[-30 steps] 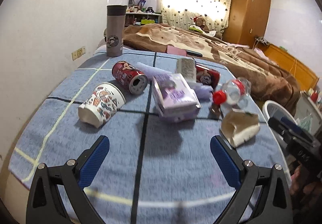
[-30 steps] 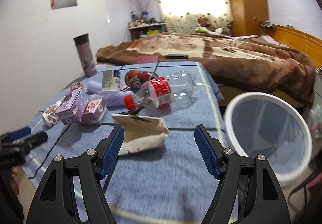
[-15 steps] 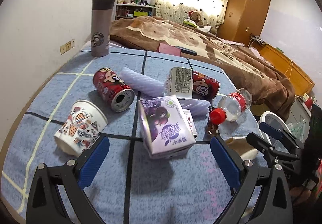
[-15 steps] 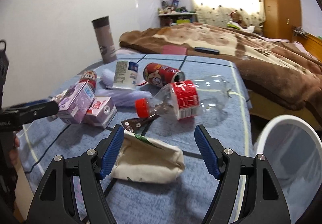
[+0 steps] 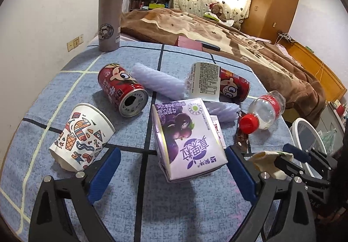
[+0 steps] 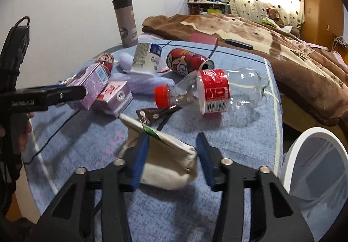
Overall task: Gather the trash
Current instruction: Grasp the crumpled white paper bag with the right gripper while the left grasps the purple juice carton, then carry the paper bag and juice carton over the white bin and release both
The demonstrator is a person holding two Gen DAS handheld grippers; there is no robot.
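Trash lies on a blue checked table (image 5: 130,198). My left gripper (image 5: 171,168) is open, its fingers on either side of a purple milk carton (image 5: 187,139), which also shows in the right wrist view (image 6: 89,87). My right gripper (image 6: 174,155) has narrowed around a crumpled cream carton (image 6: 167,159), also seen in the left wrist view (image 5: 269,159); the right pad still stands a little off it. A patterned paper cup (image 5: 80,137), two red cans (image 5: 121,89) (image 6: 187,61), a clear bottle (image 6: 217,94) and a yogurt cup (image 6: 145,59) lie around.
A white bin (image 6: 315,165) stands off the table's right edge. A grey thermos (image 5: 109,17) stands at the far left corner. A brown wrapper (image 6: 156,114) and a small pink carton (image 6: 115,96) lie mid-table. A bed with a brown blanket (image 5: 239,41) is behind.
Both grippers moved forward and down. The left now straddles the purple carton. The right has narrowed its jaws around the cream carton.
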